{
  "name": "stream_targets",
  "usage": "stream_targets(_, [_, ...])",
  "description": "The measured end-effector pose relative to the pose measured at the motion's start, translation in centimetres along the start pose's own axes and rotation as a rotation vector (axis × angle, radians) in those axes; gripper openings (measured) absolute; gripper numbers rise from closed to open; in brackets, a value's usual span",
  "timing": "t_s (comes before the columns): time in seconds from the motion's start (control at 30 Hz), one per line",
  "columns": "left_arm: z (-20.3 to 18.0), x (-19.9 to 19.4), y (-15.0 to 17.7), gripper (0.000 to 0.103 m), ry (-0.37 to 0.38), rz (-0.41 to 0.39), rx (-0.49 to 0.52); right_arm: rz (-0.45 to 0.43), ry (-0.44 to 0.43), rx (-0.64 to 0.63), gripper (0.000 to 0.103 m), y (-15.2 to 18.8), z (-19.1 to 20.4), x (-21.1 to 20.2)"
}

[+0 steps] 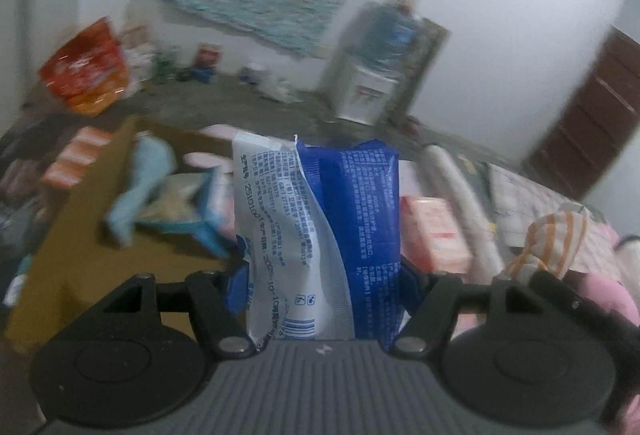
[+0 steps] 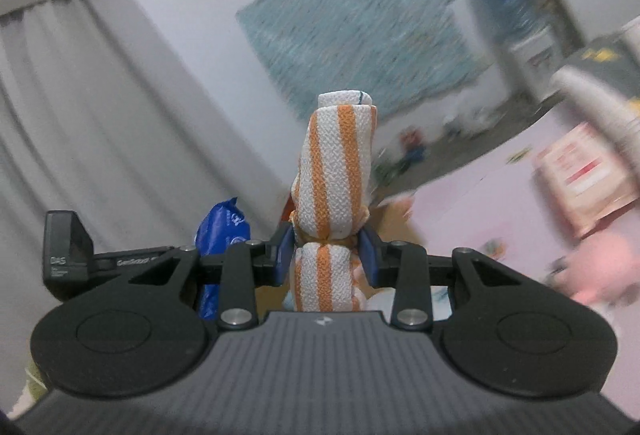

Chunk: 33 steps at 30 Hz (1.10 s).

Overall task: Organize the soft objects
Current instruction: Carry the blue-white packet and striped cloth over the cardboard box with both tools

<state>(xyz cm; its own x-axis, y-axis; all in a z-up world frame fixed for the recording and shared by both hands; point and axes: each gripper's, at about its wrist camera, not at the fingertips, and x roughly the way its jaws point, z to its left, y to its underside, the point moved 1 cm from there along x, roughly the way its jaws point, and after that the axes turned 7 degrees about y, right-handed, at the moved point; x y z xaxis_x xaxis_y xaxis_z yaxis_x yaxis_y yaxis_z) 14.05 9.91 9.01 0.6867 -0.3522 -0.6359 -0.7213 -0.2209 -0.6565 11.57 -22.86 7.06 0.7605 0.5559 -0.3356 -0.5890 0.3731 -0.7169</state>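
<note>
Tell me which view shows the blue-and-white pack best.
Left wrist. The blue-and-white pack fills the centre there, sharp, printed back legible, clamped in the left tool. The right wrist view shows only a blue sliver, mostly behind that tool's linkage.

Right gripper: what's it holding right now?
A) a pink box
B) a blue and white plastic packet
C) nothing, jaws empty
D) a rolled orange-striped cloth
D: in the right wrist view the right gripper is pinched around the middle of a rolled orange-striped cloth, which stands up between its blue pads; the blue and white packet is in the left gripper.
</note>
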Motion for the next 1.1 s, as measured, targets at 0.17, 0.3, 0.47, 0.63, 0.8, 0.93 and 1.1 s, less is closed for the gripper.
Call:
stream_targets(0.17, [5.9, -0.5, 0.2, 0.071, -0.093, 0.029, -0.037, 0.164, -0.059, -0.018, 0.034, 2.1, 4.8, 5.6])
stream_targets(0.3, [9.4, 0.6, -0.1, 0.071, -0.166, 0.057, -0.021, 0.293, -0.053, -0.038, 0.033, 4.1, 8.3, 10.2])
stream_targets(0.47, [12.4, 3.8, -0.9, 0.072, -0.201, 0.118, -0.026, 0.424, 0.004, -0.108, 0.033, 6.2, 12.4, 15.9])
stream_targets(0.63, [14.1, 6.4, -0.4, 0.072, -0.233, 0.196, 0.027, 0.537, 0.060, -0.152, 0.033, 7.8, 15.1, 20.6])
stream_targets(0.8, [15.3, 8.8, -0.2, 0.072, -0.288, 0.270, 0.096, 0.615, 0.118, -0.177, 0.034, 7.8, 14.7, 24.8])
stream_targets(0.93, [16.8, 10.8, -0.3, 0.072, -0.327, 0.326, 0.107, 0.674, 0.150, -0.171, 0.034, 8.7, 14.4, 27.0])
stream_targets(1.1, [18.1, 12.3, -0.4, 0.072, -0.352, 0.348, 0.115, 0.725, 0.164, -0.125, 0.034, 9.1, 13.0, 29.3])
